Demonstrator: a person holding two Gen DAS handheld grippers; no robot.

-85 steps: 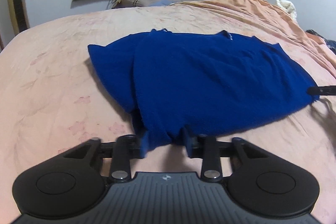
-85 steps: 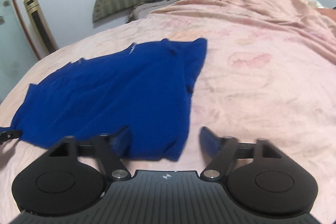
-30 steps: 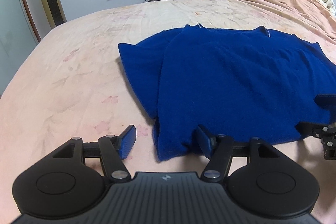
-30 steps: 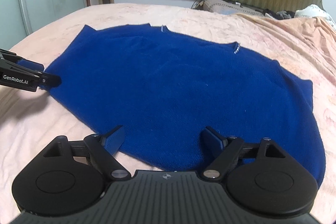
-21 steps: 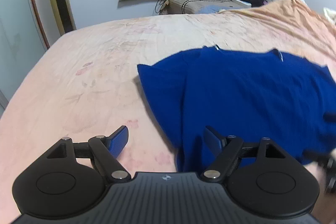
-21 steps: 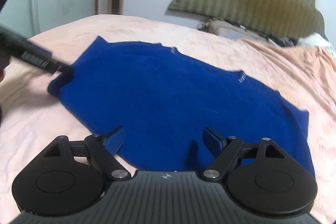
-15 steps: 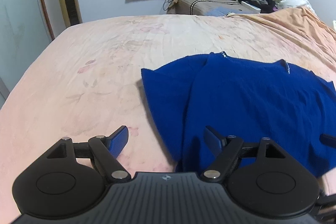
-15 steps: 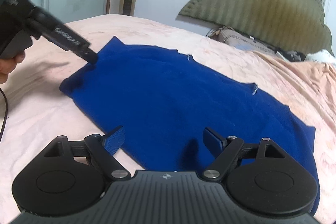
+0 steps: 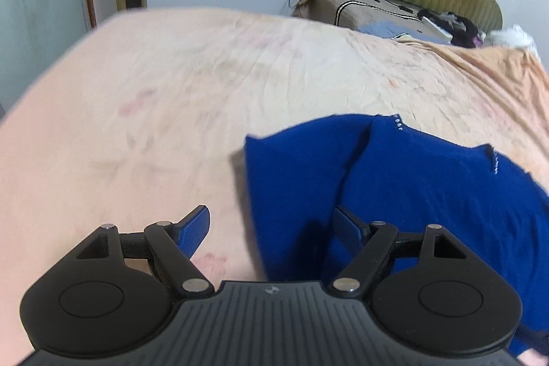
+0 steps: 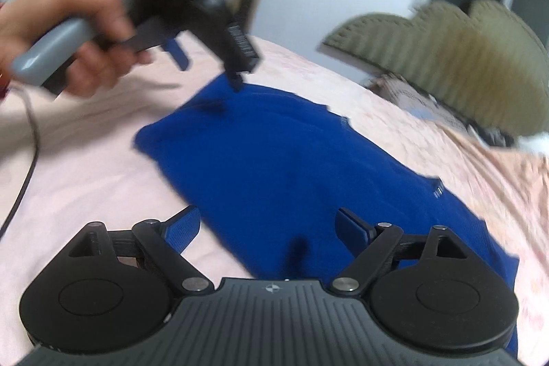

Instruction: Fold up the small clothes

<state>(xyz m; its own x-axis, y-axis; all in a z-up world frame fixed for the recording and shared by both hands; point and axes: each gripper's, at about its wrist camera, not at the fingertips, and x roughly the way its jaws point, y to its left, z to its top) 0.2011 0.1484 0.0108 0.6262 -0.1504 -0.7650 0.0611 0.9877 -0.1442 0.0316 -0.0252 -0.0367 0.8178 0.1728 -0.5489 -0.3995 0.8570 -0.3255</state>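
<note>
Both hand-held grippers are released and carry nothing. My left hand-held gripper (image 9: 271, 223) has its jaws standing wide; its left pad is over bare bedsheet, its right pad over the near left part of the blue garment (image 9: 429, 194), and neither pad presses on cloth as far as its own view shows. My right hand-held gripper (image 10: 267, 223) is opening its jaws further at this moment; the garment's near edge passes under the gap between the blue pads (image 10: 183, 227), but nothing is pinched.

Position of the work: the blue garment lies spread flat on the bed (image 9: 171, 98), ahead of and to the right of my left hand-held gripper, and directly ahead of my right one, running off to the far right. One side panel or sleeve is already turned in over the body, leaving a visible fold line along the left portion. My judgement is that it is laid flat so that the next fold can be taken from a clean edge.

In the right wrist view, my left hand (image 10: 68, 36) holds its device raised above the garment's far left corner, tips pointing down toward it but apparently clear of it; motion blur prevents certainty.

Assessment: both tools appear to be repositioning for fresh grasp points. Risk noted: the knit may drag and undo the existing fold.
</note>
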